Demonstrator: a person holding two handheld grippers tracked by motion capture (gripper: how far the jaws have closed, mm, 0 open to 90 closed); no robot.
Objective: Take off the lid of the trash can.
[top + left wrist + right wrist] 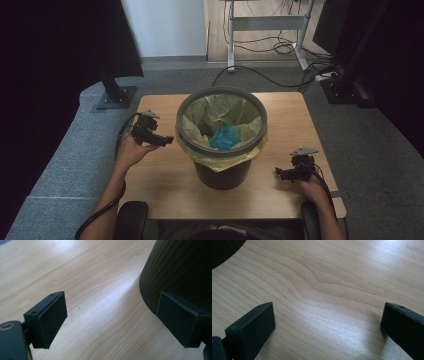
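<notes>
On the wooden table (165, 180), my left gripper (162, 140) at nine o'clock and right gripper (281, 172) at four flank the lined bin (221, 172), jaws spread and empty; bag (212, 112) removal seems unstarted.

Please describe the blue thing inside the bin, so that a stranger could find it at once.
On the wooden table stands a dark round bin lined with a yellow bag. At the bottom of the bag lies a crumpled blue lump, the one blue thing there.

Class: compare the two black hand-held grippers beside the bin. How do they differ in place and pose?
The left gripper sits farther up the wooden table, close beside the dark ribbed bin; the right gripper sits nearer the table's front edge, farther from the bin. Both have jaws wide open, empty, pointing towards the bin.
</notes>
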